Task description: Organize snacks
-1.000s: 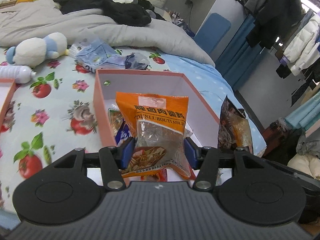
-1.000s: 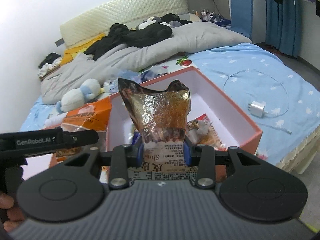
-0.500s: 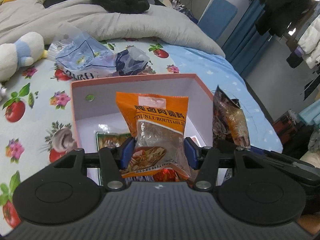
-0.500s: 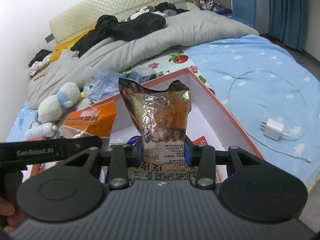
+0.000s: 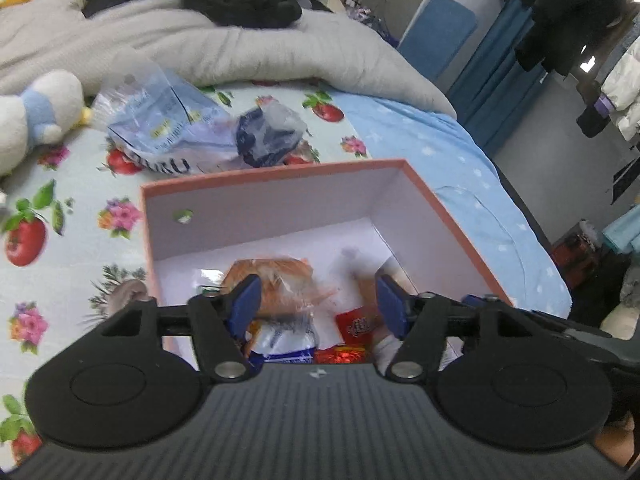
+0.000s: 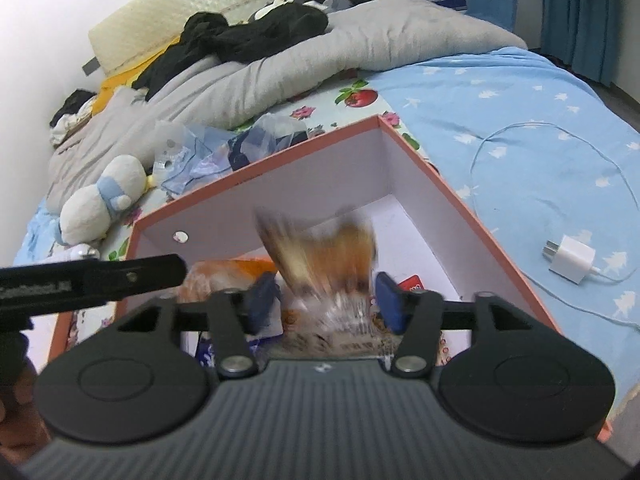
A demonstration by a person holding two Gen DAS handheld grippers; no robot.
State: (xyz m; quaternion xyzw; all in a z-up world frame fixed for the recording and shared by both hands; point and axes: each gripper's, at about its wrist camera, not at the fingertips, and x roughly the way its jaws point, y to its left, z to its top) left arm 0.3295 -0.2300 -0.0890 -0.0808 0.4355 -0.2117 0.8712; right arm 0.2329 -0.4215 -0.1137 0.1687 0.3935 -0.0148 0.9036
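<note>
left hand-held gripper [image 5: 318, 300] jaws spread, right hand-held gripper [image 6: 326, 296] jaws spread

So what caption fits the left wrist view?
Open left hand-held gripper above the orange snack packet inside the pink box.

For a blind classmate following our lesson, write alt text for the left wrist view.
The left tongs are open above an orange-rimmed box on a bed, with a blurred orange snack packet lying in the box beneath them among other snacks. Behind the box lie a clear plastic bag, a plush toy and a grey duvet.
</note>
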